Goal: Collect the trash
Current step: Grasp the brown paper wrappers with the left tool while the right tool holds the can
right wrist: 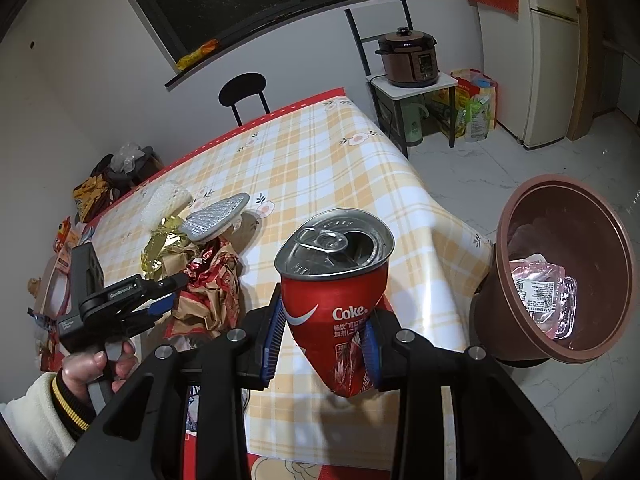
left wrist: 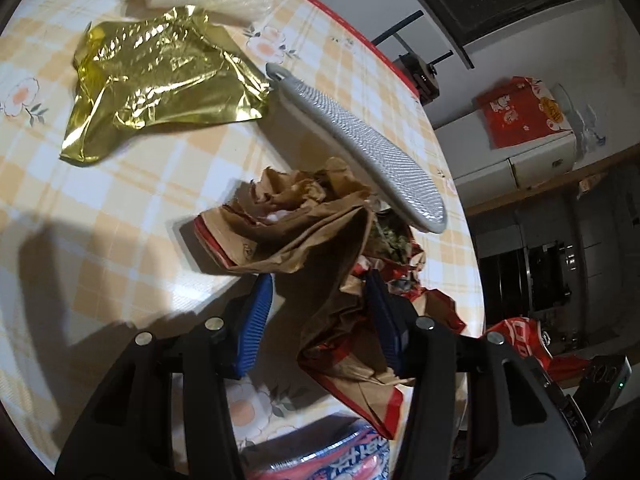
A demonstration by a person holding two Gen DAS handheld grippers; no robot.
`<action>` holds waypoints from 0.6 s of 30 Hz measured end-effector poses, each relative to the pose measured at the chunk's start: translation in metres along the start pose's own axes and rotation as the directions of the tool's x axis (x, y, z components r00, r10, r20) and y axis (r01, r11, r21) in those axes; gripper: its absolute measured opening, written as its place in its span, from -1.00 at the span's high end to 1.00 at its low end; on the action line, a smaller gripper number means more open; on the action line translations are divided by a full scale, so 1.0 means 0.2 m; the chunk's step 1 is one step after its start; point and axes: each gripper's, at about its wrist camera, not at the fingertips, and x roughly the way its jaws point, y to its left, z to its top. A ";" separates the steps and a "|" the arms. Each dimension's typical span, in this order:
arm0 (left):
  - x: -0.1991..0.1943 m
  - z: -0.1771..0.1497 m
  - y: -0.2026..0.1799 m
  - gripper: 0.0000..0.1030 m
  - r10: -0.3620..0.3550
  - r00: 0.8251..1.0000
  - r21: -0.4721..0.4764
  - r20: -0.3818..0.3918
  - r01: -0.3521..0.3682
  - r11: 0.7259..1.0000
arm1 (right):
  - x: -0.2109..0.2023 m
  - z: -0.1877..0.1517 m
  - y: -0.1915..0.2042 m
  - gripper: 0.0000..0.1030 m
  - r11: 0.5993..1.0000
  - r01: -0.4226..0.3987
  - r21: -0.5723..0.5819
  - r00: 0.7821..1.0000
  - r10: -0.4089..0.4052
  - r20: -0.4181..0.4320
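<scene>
Tilting toward the bin [right wrist: 560,280], the Coke can [right wrist: 336,280] sits clamped in the right gripper [right wrist: 322,340].

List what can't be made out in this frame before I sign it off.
- Left wrist: whether the left claw pads press the crumpled paper bag; paper hides the contact.
- Right wrist: bin bottom, hidden by its wall.
- Right wrist: Coke can base, hidden between the right claw pads.

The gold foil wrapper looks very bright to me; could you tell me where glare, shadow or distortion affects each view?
Left wrist: glare speckles the gold foil wrapper, and a dark shadow crosses the tablecloth. Right wrist: fisheye bends the window ledge; the Coke can is sharp.
</scene>
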 end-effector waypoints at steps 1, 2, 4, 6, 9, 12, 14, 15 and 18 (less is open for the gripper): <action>0.01 0.00 0.00 0.09 -0.011 1.000 -0.005 0.000 0.011 1.000 | 0.00 0.00 0.00 0.34 1.000 0.001 0.000 1.000 -0.001 -0.001; 0.02 0.00 0.01 0.23 -0.028 1.000 -0.008 0.002 0.028 1.000 | 0.00 0.00 0.00 0.34 1.000 0.001 0.000 1.000 -0.001 -0.002; 0.02 0.00 -0.01 0.49 -0.059 0.998 0.005 0.000 0.059 0.998 | -0.01 0.00 -0.01 0.34 1.000 0.003 0.001 1.000 -0.003 -0.001; 0.00 0.00 -0.04 0.56 -0.045 0.999 0.030 0.003 0.045 0.999 | -0.01 0.01 -0.01 0.34 1.000 0.001 0.001 1.000 -0.001 0.001; -0.05 0.00 -0.05 0.64 -0.041 0.999 0.015 0.004 0.041 0.999 | -0.02 0.02 0.00 0.34 1.000 -0.005 -0.001 1.000 0.005 0.007; -0.13 0.00 -0.04 0.65 -0.025 1.000 -0.014 0.013 0.025 1.000 | -0.03 0.04 0.02 0.34 1.000 -0.016 -0.008 1.000 0.016 0.016; -0.19 -0.01 -0.02 0.65 -0.015 1.000 -0.022 0.025 0.016 1.000 | -0.04 0.04 0.03 0.34 1.000 -0.025 -0.013 0.999 0.025 0.022; -0.22 -0.01 -0.01 0.65 -0.008 0.999 -0.027 0.031 0.009 1.000 | -0.04 0.05 0.03 0.34 1.000 -0.028 -0.015 0.999 0.028 0.024; -0.34 -0.03 0.01 0.65 0.029 0.999 -0.039 0.043 -0.027 0.999 | -0.05 0.05 0.04 0.34 0.999 -0.037 -0.014 0.999 0.038 0.031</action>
